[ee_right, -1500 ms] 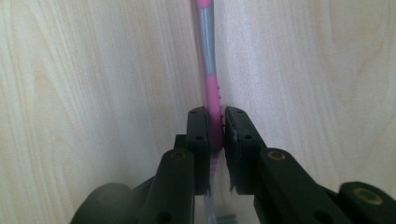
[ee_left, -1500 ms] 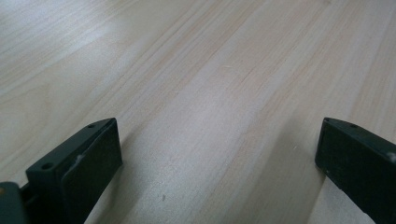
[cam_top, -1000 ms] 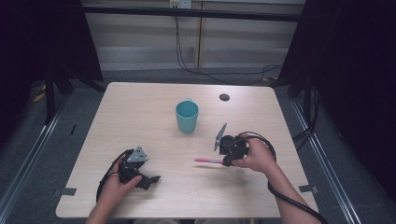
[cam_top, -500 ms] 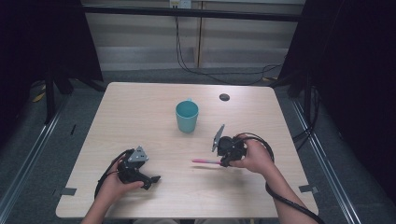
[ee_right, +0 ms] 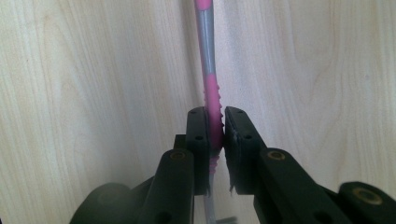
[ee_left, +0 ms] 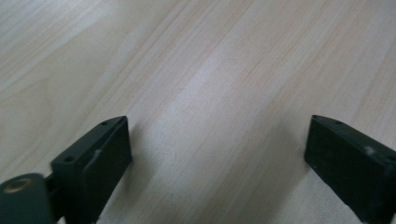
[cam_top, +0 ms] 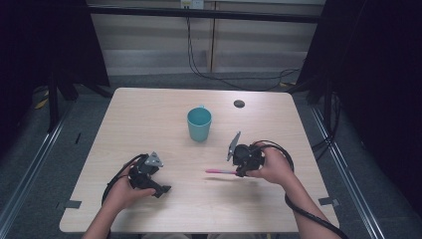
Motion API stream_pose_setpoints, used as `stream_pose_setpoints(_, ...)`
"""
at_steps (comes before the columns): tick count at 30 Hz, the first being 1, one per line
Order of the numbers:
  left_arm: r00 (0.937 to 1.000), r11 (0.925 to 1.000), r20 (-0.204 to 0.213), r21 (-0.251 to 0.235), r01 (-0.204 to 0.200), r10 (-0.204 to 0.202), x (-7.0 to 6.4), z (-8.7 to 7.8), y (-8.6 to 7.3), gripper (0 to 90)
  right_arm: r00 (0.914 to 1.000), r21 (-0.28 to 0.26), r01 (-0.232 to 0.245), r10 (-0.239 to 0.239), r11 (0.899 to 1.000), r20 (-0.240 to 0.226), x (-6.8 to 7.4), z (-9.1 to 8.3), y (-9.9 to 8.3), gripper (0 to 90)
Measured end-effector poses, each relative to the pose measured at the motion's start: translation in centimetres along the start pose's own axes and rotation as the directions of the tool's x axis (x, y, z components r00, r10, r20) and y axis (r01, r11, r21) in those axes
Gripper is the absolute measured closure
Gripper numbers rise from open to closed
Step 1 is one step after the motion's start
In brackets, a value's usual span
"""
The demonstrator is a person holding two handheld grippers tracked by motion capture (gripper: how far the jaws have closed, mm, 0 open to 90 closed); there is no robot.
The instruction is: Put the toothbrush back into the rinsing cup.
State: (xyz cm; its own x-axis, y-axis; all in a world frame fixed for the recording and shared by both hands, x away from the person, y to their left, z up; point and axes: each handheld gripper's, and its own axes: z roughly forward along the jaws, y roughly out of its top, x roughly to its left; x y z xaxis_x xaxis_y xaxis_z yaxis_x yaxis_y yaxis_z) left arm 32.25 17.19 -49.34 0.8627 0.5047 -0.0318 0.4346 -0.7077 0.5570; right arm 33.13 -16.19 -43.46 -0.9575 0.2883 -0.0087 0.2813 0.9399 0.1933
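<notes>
My right tool (ee_right: 215, 133) is clamped on the pink toothbrush (ee_right: 208, 70), which lies low over the tabletop (cam_top: 149, 114) at lower centre of the high view. My left tool (ee_left: 217, 158) hangs open and empty. The grasp looks done; the teal cup (cam_top: 199, 124) above seems a likely destination.

The left gripper (ee_left: 217, 154) holds its jaws wide apart above the table (ee_left: 210, 70) (pale wood grain).

A recording lab or test studio: a lone wooden table (cam_top: 149, 119) stands on grey carpet between black curtains (cam_top: 45, 45), with cables (cam_top: 199, 59) trailing along the back wall and tape marks (cam_top: 72, 203) fixing the table's position.
</notes>
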Motion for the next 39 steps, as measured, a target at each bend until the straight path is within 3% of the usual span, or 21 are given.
stream_pose_setpoints(3,1.0,0.9999,0.005,0.016,-0.003,0.003,0.1,-0.3,0.7,15.4,0.9999,0.007,0.011,-0.011,1.0,0.001,-0.1,0.0,0.2,80.7)
stream_pose_setpoints(6,0.9999,0.9995,0.01,0.03,-0.012,0.011,0.1,-0.6,1.2,15.5,1.0,0.016,0.009,-0.009,1.0,0.002,-0.1,0.0,0.4,80.6)
stream_pose_setpoints(9,0.9989,0.9968,0.016,0.066,-0.046,0.045,0.0,-1.2,2.3,16.5,0.9999,0.022,0.011,-0.011,1.0,0.004,-0.1,0.0,0.7,80.7)
stream_pose_setpoints(14,0.9983,0.9956,0.023,0.075,-0.055,0.054,-0.3,-1.8,3.5,17.7,0.9998,0.019,0.019,-0.02,1.0,0.006,-0.1,-0.2,1.0,80.7)
stream_pose_setpoints(19,0.9924,0.9865,0.045,0.112,-0.119,0.115,-1.0,-2.2,5.1,19.2,0.9998,0.023,0.021,-0.021,1.0,0.003,0.2,-0.5,1.6,80.7)
stream_pose_setpoints(21,0.9927,0.9865,0.047,0.116,-0.116,0.111,-1.1,-2.2,5.3,20.1,0.9992,0.019,0.041,-0.041,0.999,0.002,0.2,-0.5,1.7,80.7)
stream_pose_setpoints(23,0.9902,0.9815,0.043,0.133,-0.138,0.133,-1.3,-2.3,5.8,20.9,0.9994,0.022,0.036,-0.036,0.999,0.003,0.2,-0.4,1.8,80.7)
stream_pose_setpoints(28,0.9893,0.982,0.042,0.123,-0.144,0.14,-1.6,-2.3,6.4,21.4,0.9993,0.017,0.037,-0.037,0.999,0.0,0.2,-0.6,1.9,80.7)
stream_pose_setpoints(32,0.9846,0.9766,0.047,0.128,-0.173,0.168,-2.0,-2.1,7.0,21.4,0.9996,0.012,0.028,-0.028,1.0,0.002,0.3,-0.9,2.2,80.7)
stream_pose_setpoints(39,0.9821,0.975,0.05,0.121,-0.186,0.181,-2.5,-2.1,7.8,22.6,0.9994,0.001,0.033,-0.033,0.999,0.001,0.3,-1.0,2.2,80.7)
